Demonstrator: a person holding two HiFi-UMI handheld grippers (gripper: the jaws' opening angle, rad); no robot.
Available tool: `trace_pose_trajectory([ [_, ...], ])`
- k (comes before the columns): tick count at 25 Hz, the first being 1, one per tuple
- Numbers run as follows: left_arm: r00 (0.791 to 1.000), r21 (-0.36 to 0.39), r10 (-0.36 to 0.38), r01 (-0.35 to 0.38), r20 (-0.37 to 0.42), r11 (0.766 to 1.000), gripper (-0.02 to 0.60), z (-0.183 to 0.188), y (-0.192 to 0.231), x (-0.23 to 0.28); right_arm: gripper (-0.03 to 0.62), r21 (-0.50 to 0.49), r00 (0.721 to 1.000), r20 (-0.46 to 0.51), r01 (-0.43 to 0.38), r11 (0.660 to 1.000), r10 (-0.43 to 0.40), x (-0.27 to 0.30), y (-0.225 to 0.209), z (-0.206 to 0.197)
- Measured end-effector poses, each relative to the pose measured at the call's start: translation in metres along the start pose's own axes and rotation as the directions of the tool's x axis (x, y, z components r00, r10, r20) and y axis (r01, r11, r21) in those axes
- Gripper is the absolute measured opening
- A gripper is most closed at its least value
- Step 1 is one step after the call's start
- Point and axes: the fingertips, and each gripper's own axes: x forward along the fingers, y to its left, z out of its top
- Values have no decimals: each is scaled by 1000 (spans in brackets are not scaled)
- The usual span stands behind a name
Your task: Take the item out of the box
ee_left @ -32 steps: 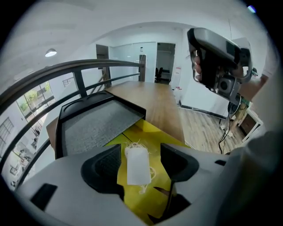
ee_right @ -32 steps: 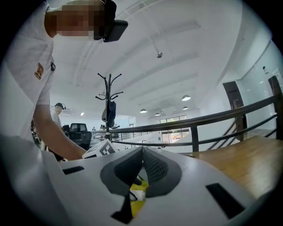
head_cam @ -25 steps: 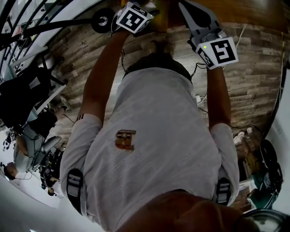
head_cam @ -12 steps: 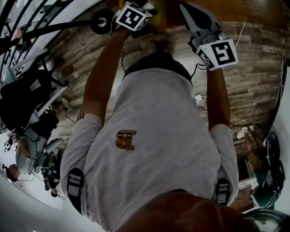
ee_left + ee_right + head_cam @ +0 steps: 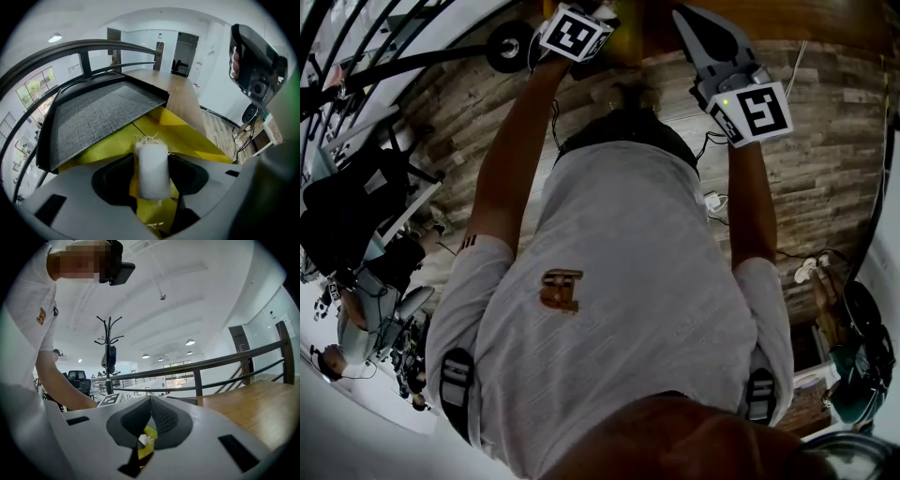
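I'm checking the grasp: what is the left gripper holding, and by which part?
The left gripper, whose jaws have just been closing, appears to grip the white roll by its two long sides, over the open yellow box.

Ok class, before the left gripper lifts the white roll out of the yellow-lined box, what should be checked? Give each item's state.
1. The white roll sits between the fingers of the left gripper, which have just been closing: ok.
2. Those fingers pressing firmly on the roll: cannot tell.
3. The grey lid tilted up, clear of the roll: ok.
4. Roll free of the yellow lining: cannot tell.
5. Fingers of the right gripper together, held away from the roll: ok.
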Motion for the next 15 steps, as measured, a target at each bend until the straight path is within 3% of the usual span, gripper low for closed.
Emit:
trace_pose_trajectory([
  [4, 1000, -10, 21, -21, -3, 1000, 210, 2, 2, 1, 31, 3, 1000, -2, 8, 1000, -8, -4, -3, -2],
  [15, 1000, -11, 6, -6, 13, 1000, 207, -2, 8, -7, 31, -3, 1000, -12, 13, 1000, -13, 3, 2, 2],
])
